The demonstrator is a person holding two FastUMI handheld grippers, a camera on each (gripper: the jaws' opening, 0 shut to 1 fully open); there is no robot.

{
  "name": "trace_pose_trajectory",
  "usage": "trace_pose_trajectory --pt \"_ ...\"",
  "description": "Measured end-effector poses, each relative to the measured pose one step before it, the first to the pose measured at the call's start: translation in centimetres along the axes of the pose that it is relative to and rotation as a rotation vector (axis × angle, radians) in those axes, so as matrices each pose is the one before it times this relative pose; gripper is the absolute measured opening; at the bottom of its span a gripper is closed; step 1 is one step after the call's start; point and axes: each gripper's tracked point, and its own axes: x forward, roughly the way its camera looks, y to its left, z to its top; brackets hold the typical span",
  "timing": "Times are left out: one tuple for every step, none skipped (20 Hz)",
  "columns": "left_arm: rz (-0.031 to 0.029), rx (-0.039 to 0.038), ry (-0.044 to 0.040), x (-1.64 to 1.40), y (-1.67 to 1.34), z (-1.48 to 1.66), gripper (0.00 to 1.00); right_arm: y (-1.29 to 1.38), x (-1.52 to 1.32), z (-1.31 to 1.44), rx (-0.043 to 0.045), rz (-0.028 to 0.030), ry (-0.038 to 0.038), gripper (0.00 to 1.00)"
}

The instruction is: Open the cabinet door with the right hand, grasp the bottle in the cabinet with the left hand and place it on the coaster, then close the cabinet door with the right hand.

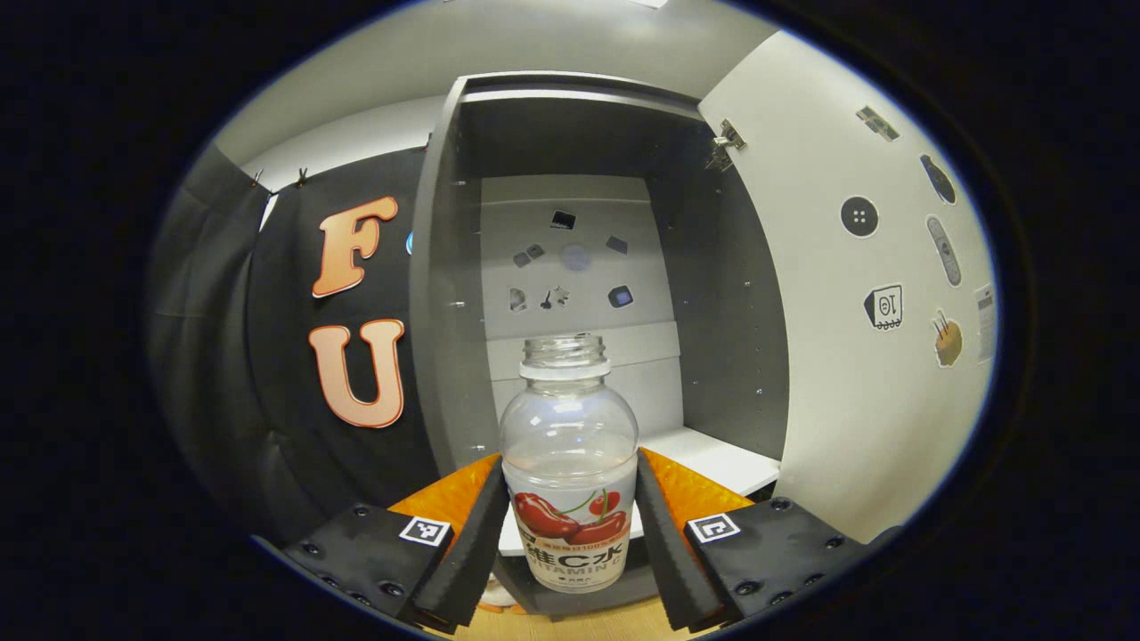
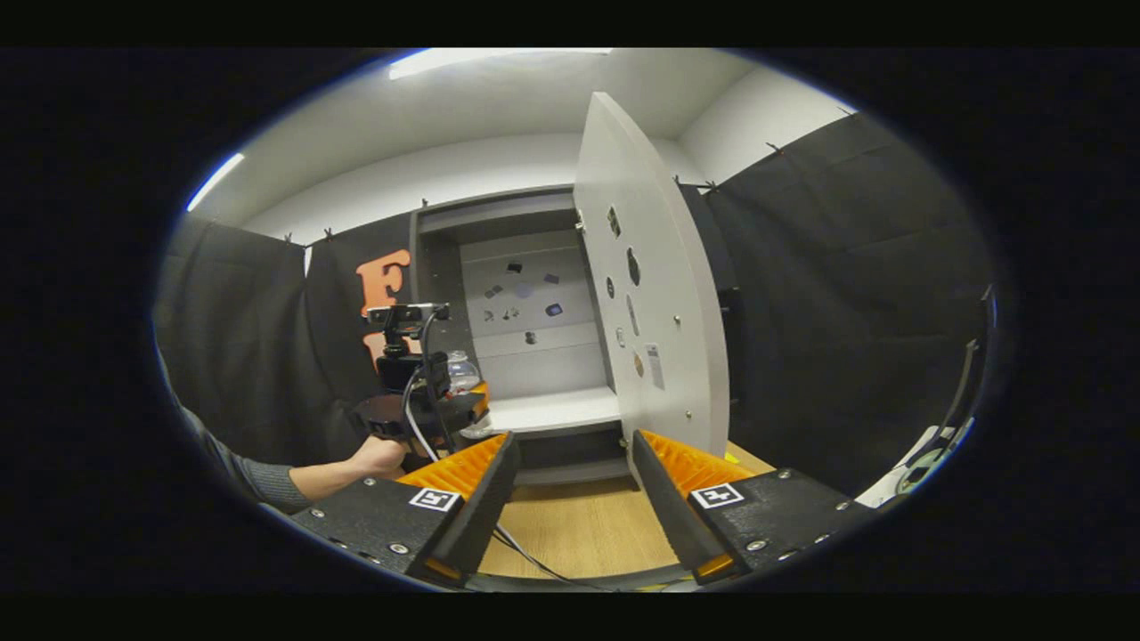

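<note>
A wooden table [image 2: 579, 525] sits in a booth hung with black cloth under a white ceiling. On the table stands a grey cabinet [image 1: 445, 267], its white door [image 1: 855, 356] swung wide open to the right, small stickers dotting the door and the back panel. The left gripper [image 1: 568, 525] clamps both fingers on a clear, capless bottle [image 1: 570, 463] with a cherry label, upright in front of the white shelf [image 1: 712, 463]. The right gripper [image 2: 570, 499] hangs open and empty near the door's lower edge. A hand [image 2: 378, 456] holds the left gripper.
</note>
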Motion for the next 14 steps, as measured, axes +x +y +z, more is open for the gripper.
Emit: trace_pose_trajectory --pt "0.01524 -0.00419 0.00794 -0.894 0.850 -0.374 0.82 0.281 -0.360 -0.129 -0.00035 0.01225 0.00237 0.80" --pt "0.00635 -0.00539 0.00594 -0.905 0.575 -0.364 0.81 0.235 -0.232 -0.155 -0.00056 0.01064 0.00420 0.79" --pt "0.01114 -0.00411 0.00984 -0.908 0.680 -0.527 0.82 0.230 -0.283 -0.234 -0.00002 0.01069 0.00688 0.79" --pt "0.00082 -0.00751 0.00820 -0.585 0.475 -0.433 0.82 0.280 -0.235 -0.110 0.00027 0.00943 0.00512 0.79" --pt "0.00955 -0.00865 0.00986 -0.881 0.584 -0.416 0.82 0.242 -0.302 -0.111 -0.00040 0.00857 0.00207 0.79" --pt "0.00178 -0.01096 0.00772 -0.833 0.651 -0.462 0.82 0.245 -0.290 -0.013 -0.00111 0.00804 0.00025 0.79" --pt "0.00757 -0.00569 0.00555 -0.836 0.523 -0.372 0.82 0.178 -0.272 -0.121 -0.00232 0.00647 0.00428 0.79" --pt "0.00469 -0.00083 0.00221 -0.611 0.382 -0.332 0.82 0.153 -0.159 -0.120 -0.00266 0.00651 0.00601 0.79" --pt "0.00440 0.00155 0.00206 -0.593 0.445 -0.236 0.82 0.114 -0.123 -0.068 -0.00343 0.00491 0.00314 0.79" --pt "0.00677 0.00293 0.00551 -0.578 0.427 -0.428 0.82 0.091 -0.053 -0.091 -0.00223 0.00604 0.00370 0.79" --pt "0.00165 0.00131 0.00256 -0.586 0.305 -0.469 0.82 0.096 -0.198 -0.150 0.00107 0.00372 0.00344 0.79" --pt "0.00569 0.00372 0.00290 -0.432 0.322 -0.343 0.81 0.077 -0.154 -0.176 0.00284 0.00404 0.00315 0.80" --pt "0.00431 0.00749 0.00191 -0.494 0.303 -0.489 0.81 0.194 -0.137 -0.181 0.00385 0.00628 0.00160 0.80" --pt "0.00869 0.00756 0.00263 -0.464 0.309 -0.541 0.82 0.054 0.022 -0.205 0.00318 0.00572 0.00610 0.79"
